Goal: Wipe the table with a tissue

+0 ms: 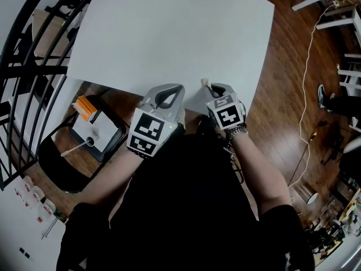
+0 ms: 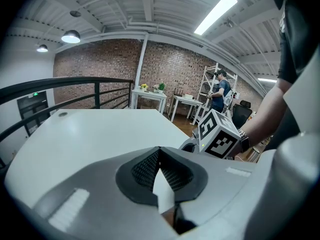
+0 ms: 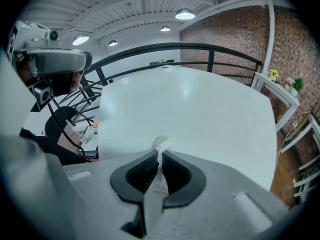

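Right claw (image 3: 160,152) is clamped on the tissue (image 3: 161,144), whose tuft pokes past the tips at the table's (image 1: 169,33) near edge. Left claw (image 2: 160,150), just beside it, is closed too, with what I take for a white scrap (image 2: 163,194) between its pads. Beyond the far edge I see a black railing (image 3: 150,49).

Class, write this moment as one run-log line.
right gripper: shut on tissue | left gripper: shut, nothing visibly held | both at near edge of table

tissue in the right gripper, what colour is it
Plain white tissue, seen best in the right gripper view, pinched by the right gripper.
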A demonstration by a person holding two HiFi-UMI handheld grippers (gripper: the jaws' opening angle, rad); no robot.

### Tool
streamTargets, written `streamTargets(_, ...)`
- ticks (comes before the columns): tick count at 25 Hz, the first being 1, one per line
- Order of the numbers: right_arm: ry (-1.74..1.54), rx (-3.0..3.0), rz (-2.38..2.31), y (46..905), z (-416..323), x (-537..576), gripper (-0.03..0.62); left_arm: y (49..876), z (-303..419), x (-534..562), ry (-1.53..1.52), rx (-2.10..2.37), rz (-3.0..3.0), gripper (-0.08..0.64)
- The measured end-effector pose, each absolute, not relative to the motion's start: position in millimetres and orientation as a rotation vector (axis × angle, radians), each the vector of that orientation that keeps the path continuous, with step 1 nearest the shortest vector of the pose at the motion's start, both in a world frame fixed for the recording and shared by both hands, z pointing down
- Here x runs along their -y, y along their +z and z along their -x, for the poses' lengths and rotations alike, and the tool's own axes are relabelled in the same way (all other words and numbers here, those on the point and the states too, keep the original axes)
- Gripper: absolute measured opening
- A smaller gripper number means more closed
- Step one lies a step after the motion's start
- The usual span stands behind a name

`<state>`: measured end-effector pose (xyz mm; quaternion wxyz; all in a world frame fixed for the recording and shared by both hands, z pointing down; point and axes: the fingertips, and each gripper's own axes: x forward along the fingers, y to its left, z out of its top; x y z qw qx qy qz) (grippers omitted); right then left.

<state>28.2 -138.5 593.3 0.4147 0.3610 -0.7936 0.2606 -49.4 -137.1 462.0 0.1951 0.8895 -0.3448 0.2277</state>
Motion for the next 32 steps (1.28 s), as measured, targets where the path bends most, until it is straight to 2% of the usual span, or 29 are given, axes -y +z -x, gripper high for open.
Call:
streamTargets(20, 0.655, 1.974, -1.035, 575.4, -63.5, 131.8, 0.014, 456.2, 37.4, 133.1, 0.624, 0.953, -2.524, 0.012)
streamTargets(32, 0.639, 2.005, -0.995, 573.6, -52.9, 133.4, 0.014, 450.0, 35.6, 126.0, 0.634, 0.979, -2.520, 0.012)
